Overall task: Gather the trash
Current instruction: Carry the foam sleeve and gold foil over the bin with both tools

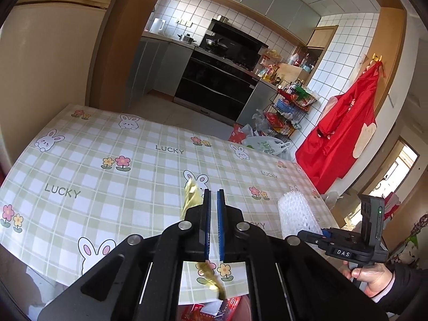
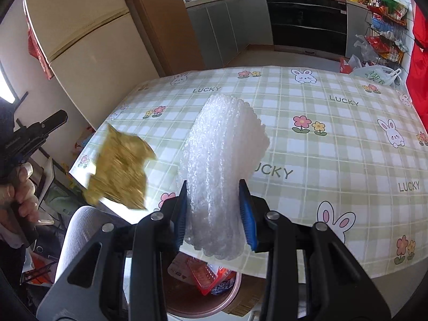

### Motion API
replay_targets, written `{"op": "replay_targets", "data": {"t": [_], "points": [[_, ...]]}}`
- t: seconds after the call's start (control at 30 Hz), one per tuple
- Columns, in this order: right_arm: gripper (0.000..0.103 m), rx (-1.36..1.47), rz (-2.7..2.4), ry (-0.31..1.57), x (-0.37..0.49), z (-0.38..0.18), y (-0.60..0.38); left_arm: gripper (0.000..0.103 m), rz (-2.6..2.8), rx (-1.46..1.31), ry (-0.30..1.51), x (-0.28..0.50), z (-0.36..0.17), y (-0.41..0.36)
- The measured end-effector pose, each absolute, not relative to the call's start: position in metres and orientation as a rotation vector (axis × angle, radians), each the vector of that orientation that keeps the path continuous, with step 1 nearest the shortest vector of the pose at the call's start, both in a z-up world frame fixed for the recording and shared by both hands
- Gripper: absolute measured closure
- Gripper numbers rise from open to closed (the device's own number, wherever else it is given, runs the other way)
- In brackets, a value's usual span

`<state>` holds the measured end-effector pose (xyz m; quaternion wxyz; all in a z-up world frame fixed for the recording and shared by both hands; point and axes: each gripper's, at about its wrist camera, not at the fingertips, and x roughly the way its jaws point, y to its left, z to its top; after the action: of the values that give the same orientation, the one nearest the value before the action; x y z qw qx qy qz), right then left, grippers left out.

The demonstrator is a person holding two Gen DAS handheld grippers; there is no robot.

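Observation:
A crumpled gold wrapper (image 2: 120, 165) is blurred in mid-air over the table's near corner, clear of my left gripper (image 2: 45, 125). In the left wrist view the gold wrapper (image 1: 191, 198) shows edge-on beside and under the left finger. My left gripper (image 1: 213, 192) is shut, and the slit between its pads shows only tablecloth. My right gripper (image 2: 213, 184) is shut on a roll of white bubble wrap (image 2: 219, 160) that stands up between its blue pads. The bubble wrap (image 1: 297, 219) also appears at the right. Below both grippers a brown bin (image 2: 236, 283) holds red wrappers.
The table (image 1: 107, 160) wears a green checked cloth with rabbits. A white chair back (image 2: 77, 230) stands at the near left corner and a cream fridge (image 2: 88, 40) behind it. A red apron (image 1: 345, 133) hangs at the right, beside a wire rack (image 1: 289, 107) and bags on the floor.

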<state>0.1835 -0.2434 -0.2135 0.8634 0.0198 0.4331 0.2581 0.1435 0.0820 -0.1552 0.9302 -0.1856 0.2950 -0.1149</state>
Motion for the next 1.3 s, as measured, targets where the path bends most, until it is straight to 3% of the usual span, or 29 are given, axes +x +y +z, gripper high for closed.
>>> {"op": "replay_targets", "data": {"t": [0.43,0.57,0.63,0.7,0.77,0.97,1.2,1.23,1.27,1.3], "points": [[0.066,0.097,0.596,0.938,0.112,-0.239,-0.223,0.101,-0.253,-0.377,0.591,0.099,-0.157,0.096],[0.066,0.041,0.640,0.950,0.094,-0.247,-0.205,0.100,-0.217,-0.408,0.623,0.091,-0.179,0.111],[0.066,0.038,0.654,0.945,0.090,-0.246,-0.201,0.096,-0.198,-0.460,0.667,0.091,-0.200,0.121],[0.066,0.040,0.658,0.935,0.088,-0.245,-0.199,0.070,-0.164,-0.509,0.714,0.096,-0.226,0.131],[0.066,0.051,0.654,0.937,0.089,-0.246,-0.200,0.065,-0.147,-0.536,0.755,0.101,-0.252,0.139],[0.066,0.072,0.628,0.970,0.097,-0.256,-0.208,0.065,-0.067,-0.505,0.878,0.121,-0.315,0.143],[0.066,0.085,0.610,0.997,0.103,-0.263,-0.212,0.066,-0.037,-0.486,0.928,0.147,-0.337,0.146],[0.066,0.086,0.610,0.998,0.103,-0.263,-0.213,0.072,-0.030,-0.496,0.935,0.148,-0.340,0.147],[0.066,0.087,0.611,0.997,0.103,-0.262,-0.213,0.087,-0.018,-0.502,0.941,0.149,-0.341,0.149],[0.066,0.087,0.613,0.994,0.103,-0.262,-0.214,0.091,-0.014,-0.514,0.928,0.147,-0.339,0.150]]}}
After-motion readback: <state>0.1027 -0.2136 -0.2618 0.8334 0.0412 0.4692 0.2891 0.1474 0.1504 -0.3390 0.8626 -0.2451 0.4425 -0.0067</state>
